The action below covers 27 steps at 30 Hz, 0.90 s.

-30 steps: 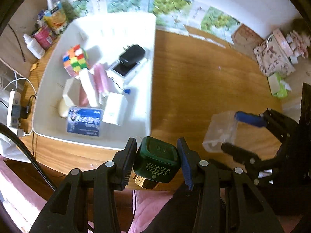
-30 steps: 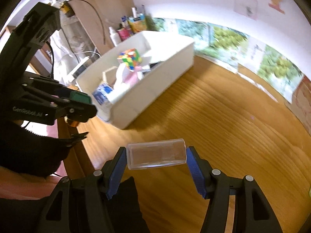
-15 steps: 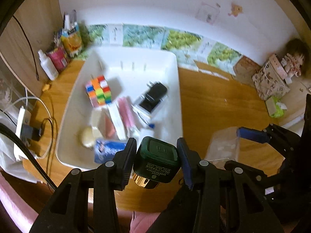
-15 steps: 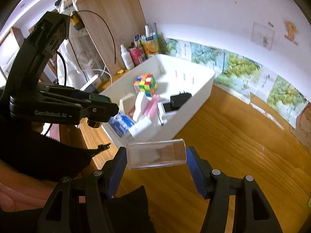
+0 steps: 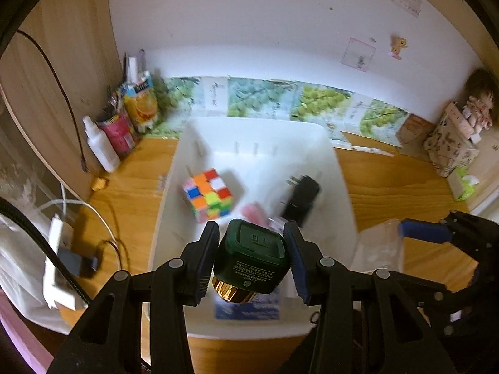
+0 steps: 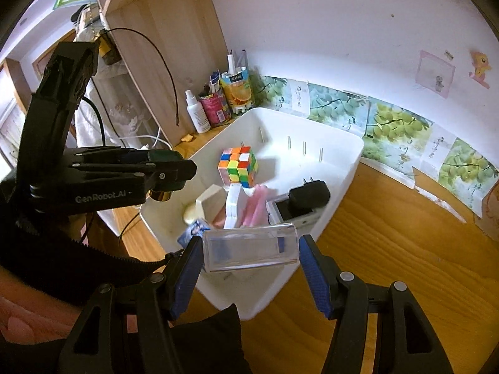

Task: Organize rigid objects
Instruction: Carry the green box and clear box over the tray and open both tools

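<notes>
My left gripper (image 5: 251, 258) is shut on a dark green bottle with a gold cap (image 5: 251, 260) and holds it over the near end of the white bin (image 5: 330, 146). My right gripper (image 6: 249, 261) is shut on a clear plastic box (image 6: 249, 247) and holds it above the bin's near wall (image 6: 280, 283). The left gripper also shows in the right wrist view (image 6: 174, 173), over the bin's left edge. In the bin lie a colourful puzzle cube (image 5: 207, 194), a black charger (image 5: 301, 199), pink items (image 6: 257, 208) and white boxes (image 6: 232, 205).
The bin stands on a wooden desk (image 6: 389, 249). Bottles and cans (image 5: 124, 124) stand at the back left corner. A power strip with cables (image 5: 57, 265) lies left of the bin. A patterned bag (image 5: 449, 143) and green packet (image 5: 463, 184) sit at the right.
Both grippers have moved with their loads toward the bin and risen; they now hang over its near end instead of over the bare desk.
</notes>
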Available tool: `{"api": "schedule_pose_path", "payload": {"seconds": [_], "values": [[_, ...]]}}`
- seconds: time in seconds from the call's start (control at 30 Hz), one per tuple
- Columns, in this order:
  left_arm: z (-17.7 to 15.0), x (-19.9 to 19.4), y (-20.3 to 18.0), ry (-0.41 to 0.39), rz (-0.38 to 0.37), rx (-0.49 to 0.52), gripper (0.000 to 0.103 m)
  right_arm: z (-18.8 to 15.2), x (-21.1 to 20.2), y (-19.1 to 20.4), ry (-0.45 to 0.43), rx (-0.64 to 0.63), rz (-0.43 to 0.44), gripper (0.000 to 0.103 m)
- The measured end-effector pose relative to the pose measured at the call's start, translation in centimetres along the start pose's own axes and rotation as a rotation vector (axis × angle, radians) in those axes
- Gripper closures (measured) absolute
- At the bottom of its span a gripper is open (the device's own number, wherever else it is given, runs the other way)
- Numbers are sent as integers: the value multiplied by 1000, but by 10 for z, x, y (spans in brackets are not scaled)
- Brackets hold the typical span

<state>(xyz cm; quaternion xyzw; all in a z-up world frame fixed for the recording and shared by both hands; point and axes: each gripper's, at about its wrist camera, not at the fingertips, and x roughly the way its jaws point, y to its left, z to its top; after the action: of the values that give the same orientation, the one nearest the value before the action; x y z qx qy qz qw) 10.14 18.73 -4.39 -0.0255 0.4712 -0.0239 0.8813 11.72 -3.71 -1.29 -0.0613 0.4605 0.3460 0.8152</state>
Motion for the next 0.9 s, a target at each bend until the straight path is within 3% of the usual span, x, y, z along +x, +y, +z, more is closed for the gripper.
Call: {"api": "schedule_pose_path", "payload": {"seconds": [0.33, 0.37, 0.47, 0.5, 0.9], "values": [[9, 13, 27, -72, 58, 94, 56, 14, 32, 10, -42, 93, -44, 40], [10, 10, 28, -92, 63, 99, 55, 15, 34, 10, -47, 100, -48, 40], [14, 3, 31, -156, 87, 110, 27, 18, 38, 11, -77, 132, -75, 24], [14, 1, 33, -171, 88, 109, 26, 18, 39, 12, -89, 142, -87, 21], [1, -25, 20, -198, 73, 87, 22, 8, 17, 26, -128, 168, -155, 21]]}}
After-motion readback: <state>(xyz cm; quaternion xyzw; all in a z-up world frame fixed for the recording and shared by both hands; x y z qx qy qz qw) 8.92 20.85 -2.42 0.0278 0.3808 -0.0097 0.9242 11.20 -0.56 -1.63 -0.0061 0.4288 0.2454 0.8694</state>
